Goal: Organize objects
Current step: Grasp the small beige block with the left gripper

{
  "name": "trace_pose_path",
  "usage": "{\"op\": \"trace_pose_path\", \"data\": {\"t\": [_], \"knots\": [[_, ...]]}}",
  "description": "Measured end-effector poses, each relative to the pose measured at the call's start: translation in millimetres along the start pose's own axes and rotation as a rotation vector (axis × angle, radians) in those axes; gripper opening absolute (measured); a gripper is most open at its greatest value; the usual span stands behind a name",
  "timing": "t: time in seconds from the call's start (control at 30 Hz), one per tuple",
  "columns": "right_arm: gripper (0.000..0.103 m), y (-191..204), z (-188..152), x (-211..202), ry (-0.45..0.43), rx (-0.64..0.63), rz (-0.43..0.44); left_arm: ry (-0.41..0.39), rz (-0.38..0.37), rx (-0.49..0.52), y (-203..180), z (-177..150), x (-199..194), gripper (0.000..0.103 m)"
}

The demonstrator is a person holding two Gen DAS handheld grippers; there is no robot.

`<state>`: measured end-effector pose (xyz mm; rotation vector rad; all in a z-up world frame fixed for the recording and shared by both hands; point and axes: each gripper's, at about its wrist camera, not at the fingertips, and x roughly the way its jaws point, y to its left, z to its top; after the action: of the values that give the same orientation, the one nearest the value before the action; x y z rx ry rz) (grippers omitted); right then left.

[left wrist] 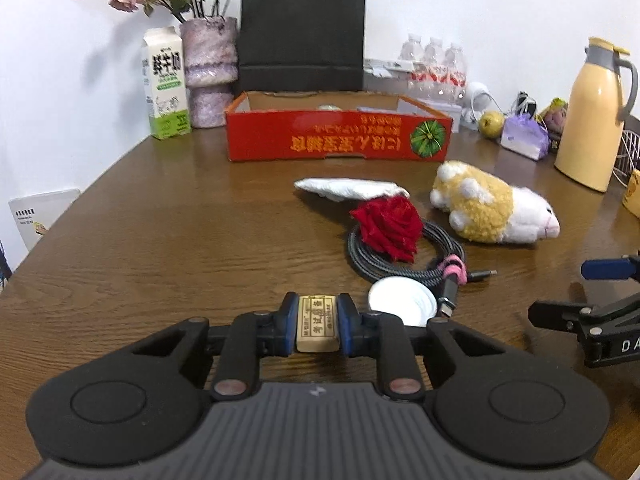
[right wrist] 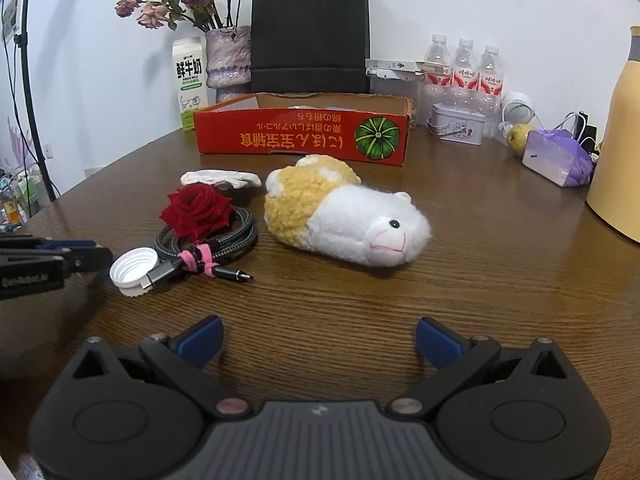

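My left gripper [left wrist: 317, 326] is shut on a small beige eraser [left wrist: 317, 322] with printed text, just above the wooden table. My right gripper [right wrist: 319, 340] is open and empty over bare table. Ahead lie a red rose [left wrist: 387, 226] [right wrist: 197, 210], a coiled grey cable with a pink tie [left wrist: 416, 266] [right wrist: 212, 242], a white bottle cap [left wrist: 402, 300] [right wrist: 132, 270], a white shell-like piece [left wrist: 350, 189] [right wrist: 220, 179] and a yellow-and-white plush hamster [left wrist: 494, 208] [right wrist: 344, 212]. An open red cardboard box [left wrist: 338, 138] [right wrist: 302, 134] stands behind them.
Along the back wall stand a milk carton [left wrist: 165, 84], a vase of dried flowers [left wrist: 209, 72], a black paper bag [left wrist: 302, 36], water bottles [right wrist: 464, 72], a tin [right wrist: 456, 124], a pear [right wrist: 518, 138], a purple pouch [right wrist: 558, 158] and a yellow thermos [left wrist: 592, 116].
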<state>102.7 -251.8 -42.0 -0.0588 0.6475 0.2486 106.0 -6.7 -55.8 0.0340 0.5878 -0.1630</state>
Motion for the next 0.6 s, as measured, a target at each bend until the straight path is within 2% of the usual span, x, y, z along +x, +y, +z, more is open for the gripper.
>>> {"op": "trace_pose_path", "data": {"t": [0.3, 0.6], "knots": [[0.103, 15, 1, -3, -0.051, -0.032, -0.01, -0.045, 0.061, -0.036, 28, 2, -9, 0.021], [0.103, 53, 5, 0, -0.107, -0.102, 0.03, -0.064, 0.093, -0.059, 57, -3, -15, 0.021]]}}
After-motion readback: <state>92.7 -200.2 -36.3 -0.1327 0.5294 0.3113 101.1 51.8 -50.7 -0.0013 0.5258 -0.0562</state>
